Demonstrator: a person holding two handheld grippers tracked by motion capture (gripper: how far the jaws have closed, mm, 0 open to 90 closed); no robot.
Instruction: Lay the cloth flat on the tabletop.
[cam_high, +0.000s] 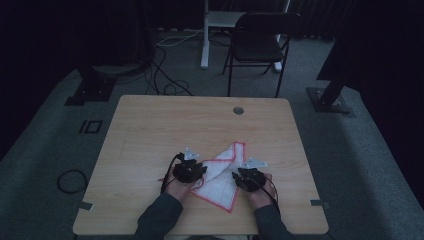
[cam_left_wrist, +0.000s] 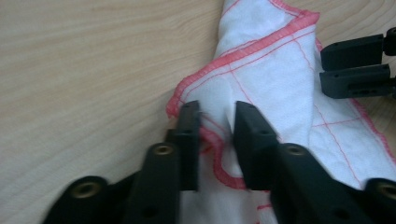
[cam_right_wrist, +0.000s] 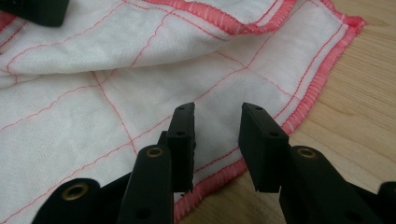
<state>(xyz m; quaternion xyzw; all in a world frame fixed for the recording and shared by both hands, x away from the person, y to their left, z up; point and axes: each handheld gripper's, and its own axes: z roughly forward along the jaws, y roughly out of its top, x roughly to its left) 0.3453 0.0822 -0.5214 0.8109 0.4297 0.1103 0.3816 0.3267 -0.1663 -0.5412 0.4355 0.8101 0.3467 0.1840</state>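
The white cloth (cam_high: 220, 177) with its red stitched hem and thin red grid lines lies near the front of the wooden table (cam_high: 150, 130), between the person's two hands, and one part of it is already turned over on itself toward the far right, so the work in hand looks like folding. The left gripper (cam_high: 189, 170) sits at the cloth's left edge. In the left gripper view its jaws stand narrowly apart with a raised ridge of the hemmed edge (cam_left_wrist: 217, 135) bunched up between them; the fabric fills the gap and seems to touch both inner faces, though whether the pinch is firm I cannot tell for certain. That placement makes sense for lifting the edge and carrying it across. The right gripper (cam_high: 250, 176) rests over the cloth's right side, apparently to steady that part while the other edge is worked. In the right gripper view its jaws (cam_right_wrist: 217, 140) are partly open and hold nothing: flat cloth shows through the gap, lying under and beyond the tips, with the red hem (cam_right_wrist: 303, 102) running just to the right of the right-hand jaw and bare table past it. The other gripper's black jaws show at the far right of the left gripper view, close above the same cloth.
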